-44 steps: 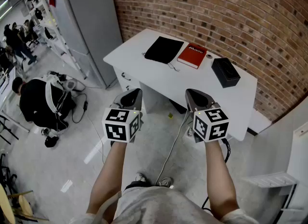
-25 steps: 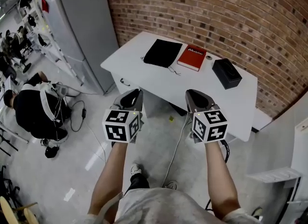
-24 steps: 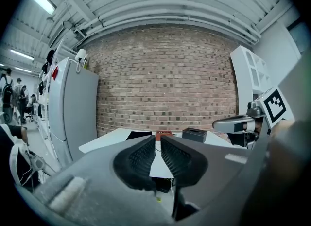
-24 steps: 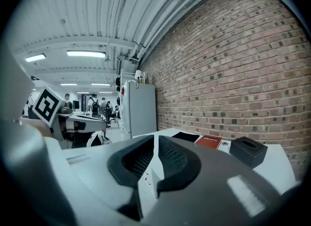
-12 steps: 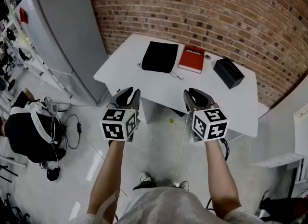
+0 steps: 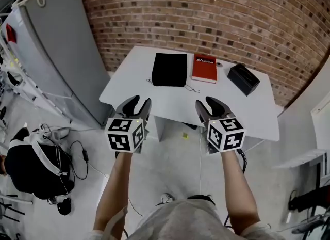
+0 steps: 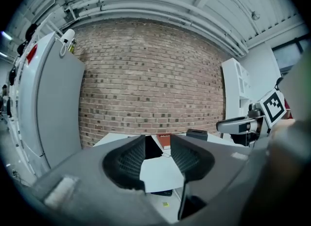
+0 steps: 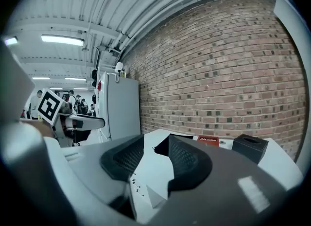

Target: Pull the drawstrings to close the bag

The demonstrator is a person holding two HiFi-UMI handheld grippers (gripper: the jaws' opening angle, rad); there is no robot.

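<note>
A flat black drawstring bag (image 6: 170,69) lies on the white table (image 6: 134,92), with thin drawstrings trailing from its near corners. Both grippers hang in the air in front of the table's near edge, well short of the bag. The jaws of my left gripper (image 6: 138,102) are opening with nothing between them. The same holds for my right gripper (image 6: 208,102). In the left gripper view a sliver of the bag (image 7: 151,145) shows far off between the jaws. The right gripper view has the bag (image 8: 165,145) beyond its own jaws.
A red book (image 6: 204,67) lies just right of the bag, and a black box (image 6: 242,78) sits further right. A brick wall backs the table. A tall grey cabinet (image 6: 56,53) stands to the left. A person in black (image 6: 31,166) crouches on the floor among cables.
The jaws of both grippers have spread apart from nearly shut. The head view has swung to face the table more squarely, and the table now sits closer and more centred.
</note>
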